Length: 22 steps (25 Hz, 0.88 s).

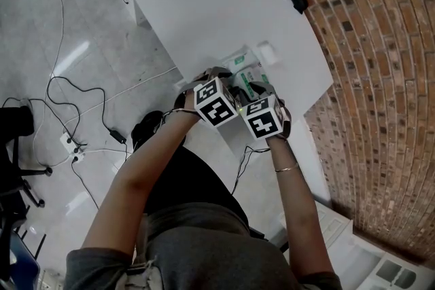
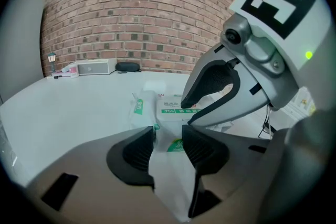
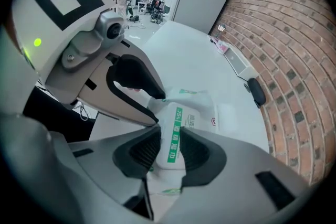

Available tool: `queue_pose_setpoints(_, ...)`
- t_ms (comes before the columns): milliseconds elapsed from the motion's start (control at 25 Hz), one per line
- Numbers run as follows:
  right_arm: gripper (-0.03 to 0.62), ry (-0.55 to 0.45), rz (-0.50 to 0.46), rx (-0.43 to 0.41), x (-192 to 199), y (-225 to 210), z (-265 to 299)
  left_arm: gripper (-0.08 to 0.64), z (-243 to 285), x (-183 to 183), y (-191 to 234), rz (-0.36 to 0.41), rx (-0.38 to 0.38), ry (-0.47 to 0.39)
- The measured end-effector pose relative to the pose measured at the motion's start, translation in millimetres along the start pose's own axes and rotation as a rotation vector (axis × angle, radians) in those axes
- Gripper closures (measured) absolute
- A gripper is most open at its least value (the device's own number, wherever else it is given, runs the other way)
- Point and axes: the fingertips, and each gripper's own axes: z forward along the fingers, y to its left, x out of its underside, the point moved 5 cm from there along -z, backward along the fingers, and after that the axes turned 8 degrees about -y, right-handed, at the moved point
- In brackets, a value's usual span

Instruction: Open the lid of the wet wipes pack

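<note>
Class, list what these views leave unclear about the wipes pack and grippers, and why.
- Whether the wet wipes pack is open: head view, marker cubes cover part of it.
- Whether the right gripper presses the pack: right gripper view, its pads hide the contact.
- Pack's print: too small in the head view.
</note>
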Motion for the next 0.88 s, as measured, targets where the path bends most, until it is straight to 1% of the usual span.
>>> queue_pose_setpoints(240, 0.499, -0.010, -0.006, 0.004, -1.4, 2.0, -0.9, 0.377, 0.2, 0.1, -0.4, 0.005, -0.003, 0.001)
queue_pose_setpoints(440, 0.529, -0.041, 0.070, -0.013, -2.9, 0.5, -3.7, 0.379, 0.6, 1.2, -0.7, -0.002, 0.001, 0.002)
queue_pose_setpoints(560, 0.535, -0.036, 0.077, -0.021, -3.4, 0.2, -4.3, 0.380, 0.9, 0.8, 0.4, -0.003, -0.001, 0.003)
queue_pose_setpoints(880, 0.545, -0.033, 0.104, -0.027, -5.7, -1.9, -8.1, 0.387, 0.4, 0.3, 0.1, 0.021, -0.017, 0.017)
